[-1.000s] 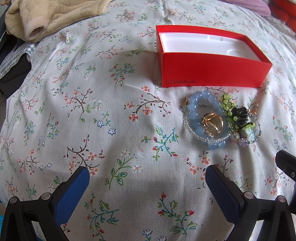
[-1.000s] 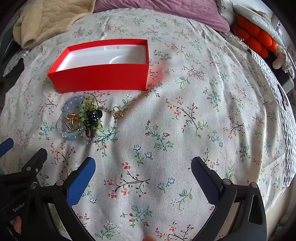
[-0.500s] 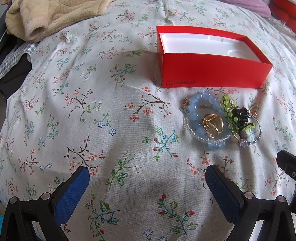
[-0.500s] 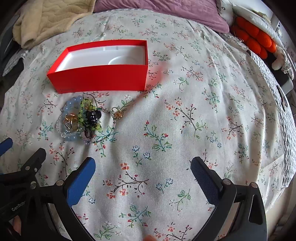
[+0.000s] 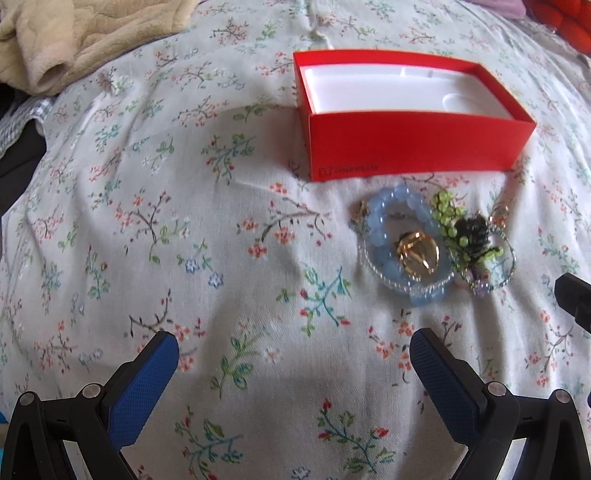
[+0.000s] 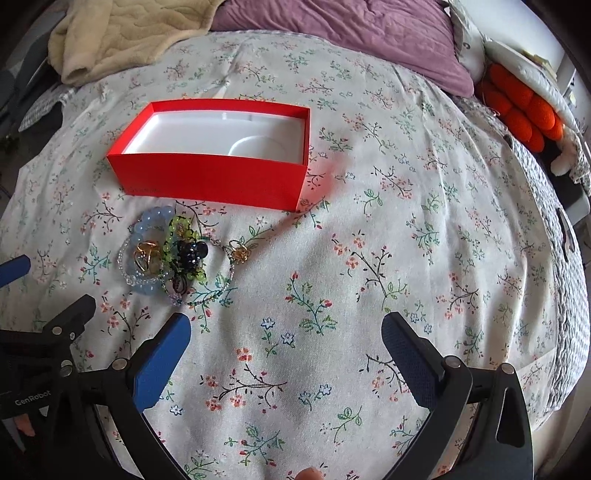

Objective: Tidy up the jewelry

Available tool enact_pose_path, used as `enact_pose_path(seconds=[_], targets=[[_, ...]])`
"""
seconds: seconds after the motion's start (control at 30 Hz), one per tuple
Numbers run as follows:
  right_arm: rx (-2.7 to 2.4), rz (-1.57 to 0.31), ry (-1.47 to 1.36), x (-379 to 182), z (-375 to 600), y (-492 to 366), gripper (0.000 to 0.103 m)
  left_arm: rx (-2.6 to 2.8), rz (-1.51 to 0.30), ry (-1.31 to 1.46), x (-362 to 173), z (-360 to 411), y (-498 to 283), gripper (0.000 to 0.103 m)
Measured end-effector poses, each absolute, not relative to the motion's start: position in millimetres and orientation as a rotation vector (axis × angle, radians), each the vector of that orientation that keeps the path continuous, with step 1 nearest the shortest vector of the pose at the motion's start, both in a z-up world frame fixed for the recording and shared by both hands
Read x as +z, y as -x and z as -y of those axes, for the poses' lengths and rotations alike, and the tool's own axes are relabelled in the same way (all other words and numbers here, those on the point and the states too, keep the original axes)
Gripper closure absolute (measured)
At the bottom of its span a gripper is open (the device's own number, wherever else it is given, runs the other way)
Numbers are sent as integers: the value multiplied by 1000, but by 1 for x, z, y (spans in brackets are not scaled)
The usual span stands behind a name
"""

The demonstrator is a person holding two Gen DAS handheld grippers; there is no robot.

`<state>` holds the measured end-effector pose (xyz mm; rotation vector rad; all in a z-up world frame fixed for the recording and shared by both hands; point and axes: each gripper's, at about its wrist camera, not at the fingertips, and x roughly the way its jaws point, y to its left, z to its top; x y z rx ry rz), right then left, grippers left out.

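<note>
1. Surface: a bed covered by a floral sheet. A beige blanket lies bunched at the far left and a purple pillow at the far end. An orange plush item sits at the far right edge.
2. Box: a red box stands open on the sheet, long side toward the cameras. Its white inner tray holds nothing visible. Faint lettering shows on the front wall in the left view, too blurred to read.
3. Jewelry: a small pile lies on the sheet just in front of the box, apart from it. It comprises a blue bead bracelet, a gold ring inside the bracelet's loop, a clear bead strand overlapping the bracelet, green beads and a dark bead cluster. A small gold piece on a thin chain lies just right of the pile.
4. Left gripper: jaws wide apart, holding nothing, above bare sheet on the near side of the pile. The pile lies ahead and toward its right finger.
5. Right gripper: jaws wide apart, holding nothing, above bare sheet. The pile lies ahead and to its left, near the left finger.
6. The two grippers sit side by side; part of each appears at the edge of the other's view.
</note>
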<state>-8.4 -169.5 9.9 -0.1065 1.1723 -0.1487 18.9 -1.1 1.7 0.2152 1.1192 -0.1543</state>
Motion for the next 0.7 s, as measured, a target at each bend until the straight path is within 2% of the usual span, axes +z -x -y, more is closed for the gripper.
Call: enact_pose_path(seconds=[0.33,0.4,0.5,0.57,0.7], targets=[[-86,-1273,-24,5,188,-31,0,-225,-1230,-127,2,-12,-63,0],[-81,-1291,-50,2,192,-37,0,-233,-1230,-116,-3,-12,-74,5],[-69,-1325,-101,-4,198,-45,0,-262,-1257,-52,-12,-12,-85,27],[-56,-1351,-141,-9,201,-50,0,-308,-1282,9,-18,-6,-93,45],[-65,-1352,-197,-13,211,-58,0,-357,-1255,-10,-18,13,-102,57]])
